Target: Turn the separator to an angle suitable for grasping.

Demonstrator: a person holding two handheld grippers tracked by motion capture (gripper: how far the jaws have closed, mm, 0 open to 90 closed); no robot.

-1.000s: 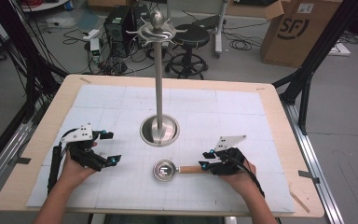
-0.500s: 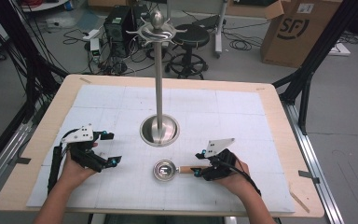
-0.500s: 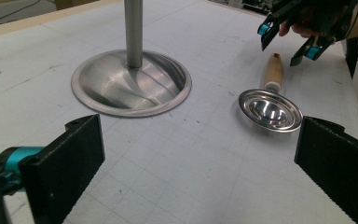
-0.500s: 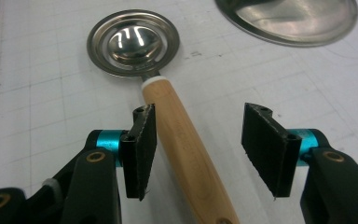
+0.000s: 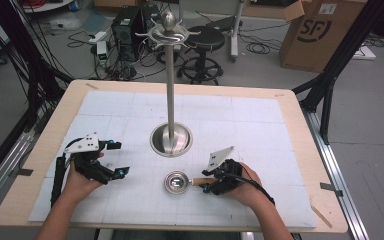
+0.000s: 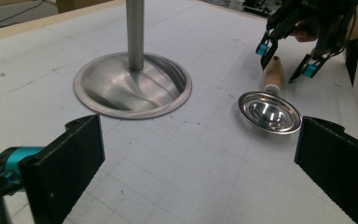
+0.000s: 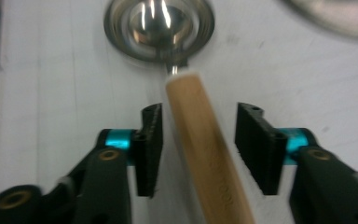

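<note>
Jaws of right gripper (image 5: 208, 184): parted, one on each side of the ladle's wooden handle (image 7: 205, 154), not closed on it; a second earlier they sat at the handle's end, and have since advanced along it toward the bowl. Jaws of left gripper (image 5: 116, 159): wide apart, empty, position unchanged at the counter's (image 5: 290, 115) left. Ladle (image 5: 177, 182): steel bowl up, flat on the white mat (image 5: 260, 130), just in front of the stand's round base (image 5: 171, 140); not moved. Stand: upright, mid-counter.
</note>
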